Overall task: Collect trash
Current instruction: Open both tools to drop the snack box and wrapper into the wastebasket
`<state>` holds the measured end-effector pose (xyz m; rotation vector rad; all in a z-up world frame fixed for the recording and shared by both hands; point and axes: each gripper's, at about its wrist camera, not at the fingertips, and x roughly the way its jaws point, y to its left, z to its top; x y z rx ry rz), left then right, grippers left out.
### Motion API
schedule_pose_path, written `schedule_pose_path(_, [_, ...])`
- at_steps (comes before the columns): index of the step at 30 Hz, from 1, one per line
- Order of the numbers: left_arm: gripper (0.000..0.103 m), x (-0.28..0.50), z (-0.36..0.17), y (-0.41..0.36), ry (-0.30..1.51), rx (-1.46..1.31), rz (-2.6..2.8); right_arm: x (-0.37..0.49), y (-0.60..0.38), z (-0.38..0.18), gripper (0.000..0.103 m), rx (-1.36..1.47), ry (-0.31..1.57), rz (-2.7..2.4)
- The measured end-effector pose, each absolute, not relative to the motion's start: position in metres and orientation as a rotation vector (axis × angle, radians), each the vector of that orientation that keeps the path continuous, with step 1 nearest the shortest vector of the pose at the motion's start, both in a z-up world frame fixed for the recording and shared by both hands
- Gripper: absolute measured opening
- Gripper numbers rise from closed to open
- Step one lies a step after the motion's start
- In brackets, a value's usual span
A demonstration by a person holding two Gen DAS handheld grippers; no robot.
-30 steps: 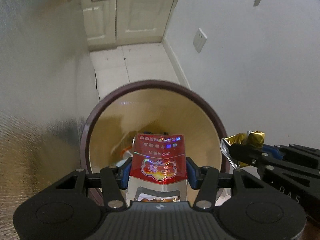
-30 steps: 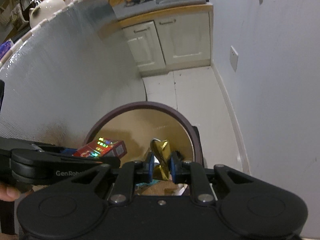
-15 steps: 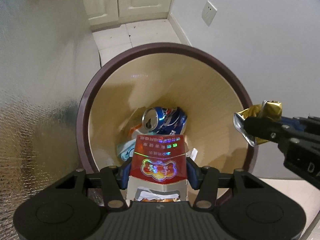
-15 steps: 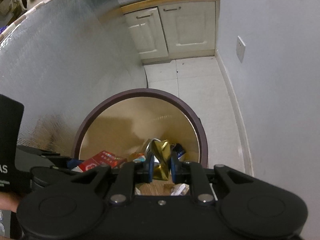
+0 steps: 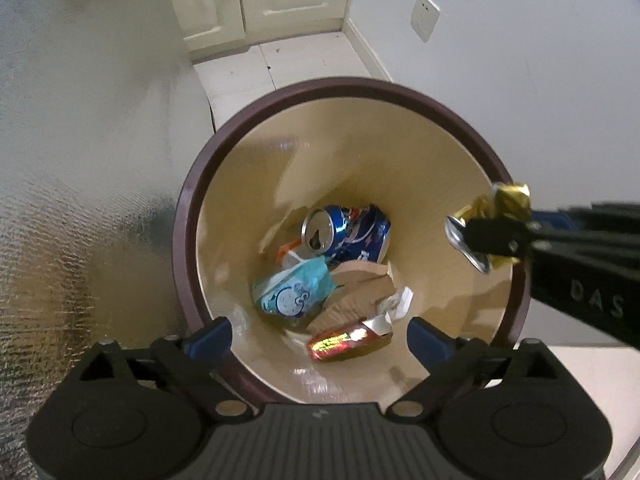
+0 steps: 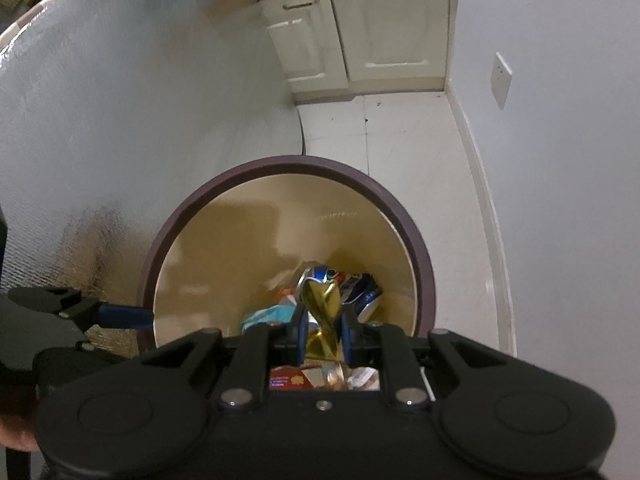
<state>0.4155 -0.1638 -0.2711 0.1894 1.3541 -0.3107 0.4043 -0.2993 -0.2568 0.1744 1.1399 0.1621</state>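
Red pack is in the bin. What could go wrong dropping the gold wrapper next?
The right gripper grips the gold wrapper near the bin rim; released there, it might fall outside. Light foil may cling to the pads. The open left gripper hangs over the bin and could catch it.

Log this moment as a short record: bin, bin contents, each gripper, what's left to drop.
bin: round bin, dark rim, tan inside
contents: blue can, light blue wrapper, red pack, cardboard scraps
left gripper: jaws just opened, empty, above bin
right gripper: shut on gold wrapper, over the bin
left to drop: gold wrapper
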Motion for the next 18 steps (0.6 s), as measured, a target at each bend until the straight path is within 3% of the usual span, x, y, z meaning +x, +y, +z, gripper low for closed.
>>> schedule_pose_path(10, [0.103,0.406,-0.269,-0.169,1.362,0.251,-0.339,0.418,-0.282,-0.259,0.026,0.150,1.166,0.213])
schedule_pose_path(14, [0.103,0.403,-0.266,-0.169,1.354,0.253,-0.348,0.415,-0.281,-0.259,0.036,0.125,1.177,0.206])
schedule_pose_path(18, [0.103,0.399,-0.261,-0.167,1.344,0.244,-0.352,0.410,-0.282,-0.258,0.036,0.115,1.179,0.203])
